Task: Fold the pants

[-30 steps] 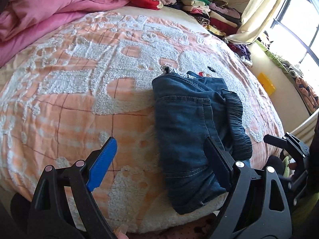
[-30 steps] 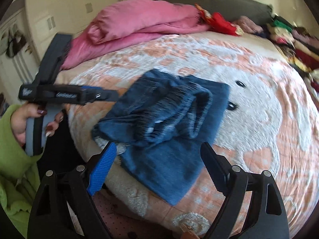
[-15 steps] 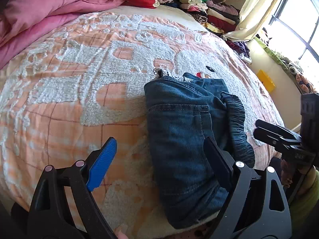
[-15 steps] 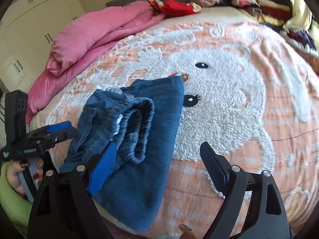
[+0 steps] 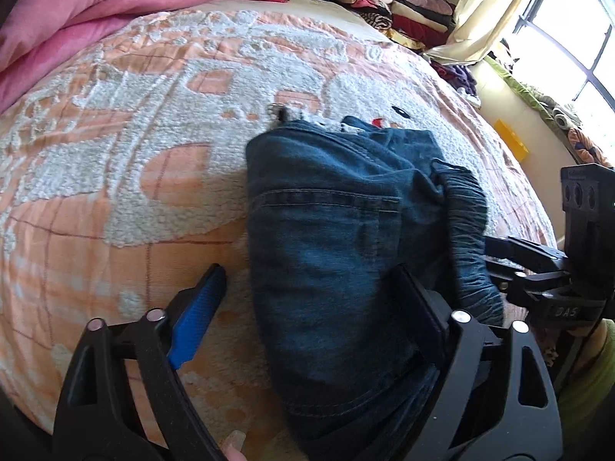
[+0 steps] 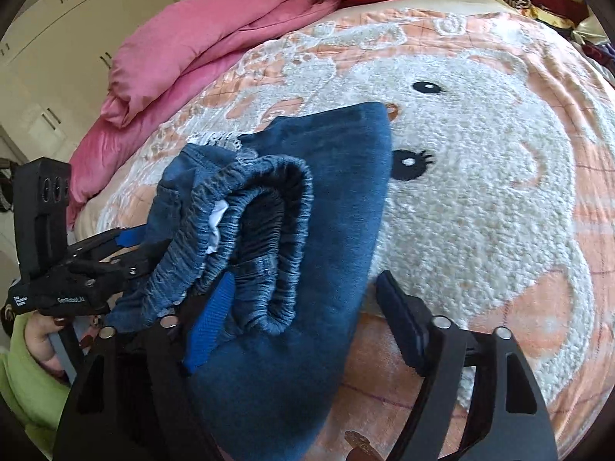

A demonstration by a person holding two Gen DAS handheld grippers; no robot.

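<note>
Left wrist view: the jeans lay folded into a compact bundle on the blanket, near the bed's edge; the left hand-held gripper gaped wide, holding nothing.

Right wrist view: the right hand-held gripper stood open astride the elastic waistband; folding looked nearly finished. A pink duvet lay beyond the jeans.
</note>
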